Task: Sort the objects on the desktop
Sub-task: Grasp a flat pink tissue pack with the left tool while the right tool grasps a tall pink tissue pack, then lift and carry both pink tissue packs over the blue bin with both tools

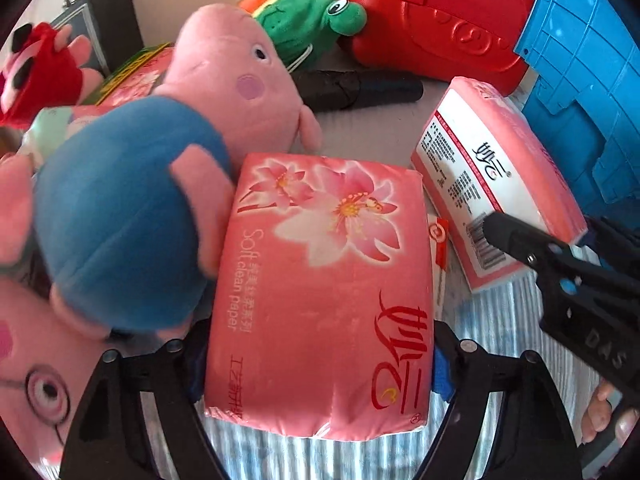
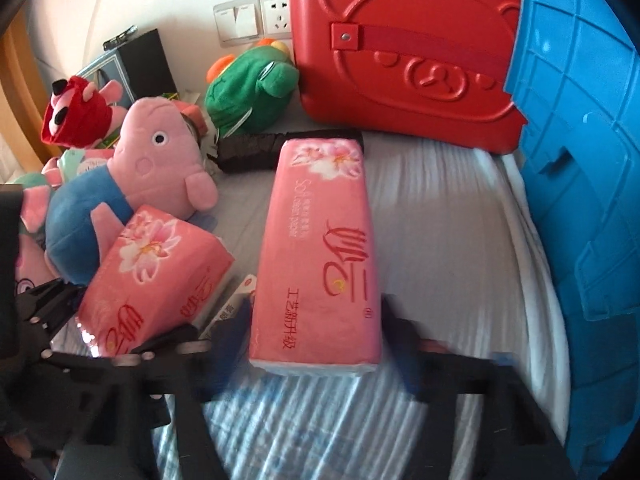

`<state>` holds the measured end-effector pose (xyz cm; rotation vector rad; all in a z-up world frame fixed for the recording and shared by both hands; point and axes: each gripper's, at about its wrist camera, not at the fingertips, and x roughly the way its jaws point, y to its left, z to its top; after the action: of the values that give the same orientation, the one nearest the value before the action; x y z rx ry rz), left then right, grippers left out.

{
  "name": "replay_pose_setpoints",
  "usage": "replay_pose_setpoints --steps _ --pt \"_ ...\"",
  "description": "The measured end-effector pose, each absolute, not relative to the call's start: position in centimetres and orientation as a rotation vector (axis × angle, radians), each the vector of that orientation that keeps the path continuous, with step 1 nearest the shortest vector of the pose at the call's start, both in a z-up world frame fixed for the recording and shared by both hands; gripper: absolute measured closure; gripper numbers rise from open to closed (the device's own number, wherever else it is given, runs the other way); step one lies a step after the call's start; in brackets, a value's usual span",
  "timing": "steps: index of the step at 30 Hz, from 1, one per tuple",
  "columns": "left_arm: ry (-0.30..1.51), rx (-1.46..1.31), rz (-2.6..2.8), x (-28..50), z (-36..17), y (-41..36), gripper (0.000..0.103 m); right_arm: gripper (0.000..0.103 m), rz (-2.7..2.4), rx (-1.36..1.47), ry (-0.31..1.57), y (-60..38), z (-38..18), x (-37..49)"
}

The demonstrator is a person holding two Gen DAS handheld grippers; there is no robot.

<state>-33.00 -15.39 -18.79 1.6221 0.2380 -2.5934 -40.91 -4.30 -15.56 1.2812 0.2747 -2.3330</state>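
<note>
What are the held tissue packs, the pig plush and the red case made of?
Tissue packs: thin glossy plastic film over soft paper, judging by the sheen and wrinkled sealed ends. Pig plush: matte, fuzzy fabric, stuffed, with rounded seams. Red case: rigid moulded plastic, semi-gloss, with embossed relief and a riveted strap, whose material is unclear.

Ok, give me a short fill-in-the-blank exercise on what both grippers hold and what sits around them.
1. Each gripper is closed on a pink pack of ____.
2. The pig plush wears a ____ shirt.
3. The green plush is a ____.
4. Right of the red case stands a ____ crate.

Missing: tissue paper; blue; frog; blue
</note>
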Motion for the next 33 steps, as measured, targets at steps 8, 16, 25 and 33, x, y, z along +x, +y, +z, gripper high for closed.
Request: replay_pose_setpoints --steps 8,16,25,33 --pt "0.164 1.522 -2.582 -26.9 -15.8 -14.7 0.023 0.054 -2.317 1.260 0.264 -3.4 -13.7 -37.1" --pt "0.123 1.468 -2.562 -19.4 -13.1 -13.2 0.023 0.054 -2.295 1.197 0.345 -2.0 -10.8 -29.5" --pt "0.096 1.311 -2.627 -12.0 -8.6 -10.1 0.023 0.054 -2.325 1.018 0.396 0.6 -5.5 -20.7" --pt "0.090 1.048 -2.742 -7.4 -1.8 -6.5 0.023 0.054 -2.418 0.737 0.339 5.0 1.9 -14.5"
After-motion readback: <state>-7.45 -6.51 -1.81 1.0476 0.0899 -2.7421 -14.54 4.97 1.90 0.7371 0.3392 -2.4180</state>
